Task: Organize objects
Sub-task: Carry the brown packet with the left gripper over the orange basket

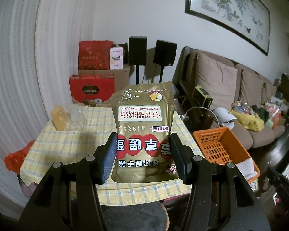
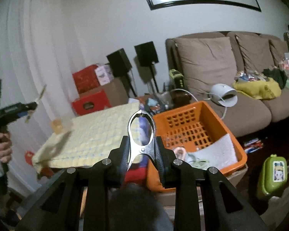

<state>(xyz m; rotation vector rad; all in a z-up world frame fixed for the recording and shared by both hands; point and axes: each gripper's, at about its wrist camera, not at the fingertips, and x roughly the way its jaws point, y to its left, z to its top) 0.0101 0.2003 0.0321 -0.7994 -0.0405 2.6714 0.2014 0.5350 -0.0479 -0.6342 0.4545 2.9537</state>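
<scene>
My left gripper [image 1: 143, 140] is shut on the lower part of a gold foil pouch [image 1: 144, 107] with red circles and a white label. It holds the pouch upright above the table with the yellow checked cloth [image 1: 67, 144]. My right gripper [image 2: 142, 144] is shut on the handles of shiny metal tongs [image 2: 142, 127], whose closed tip points forward over the table's right edge [image 2: 98, 130]. An orange plastic basket [image 2: 192, 125] stands just right of the table [image 1: 221, 146]. In the right wrist view the left gripper [image 2: 33, 105] shows at the far left, held by a hand [image 2: 2, 146].
An amber block [image 1: 58, 119] and a clear wrapper [image 1: 75, 113] lie at the table's far left. The basket holds a white cloth [image 2: 215, 150] and small items. Red gift boxes [image 1: 91, 90], two black speakers [image 1: 164, 52], a cluttered brown sofa [image 2: 240, 104] and a green lunch box [image 2: 273, 175] surround the table.
</scene>
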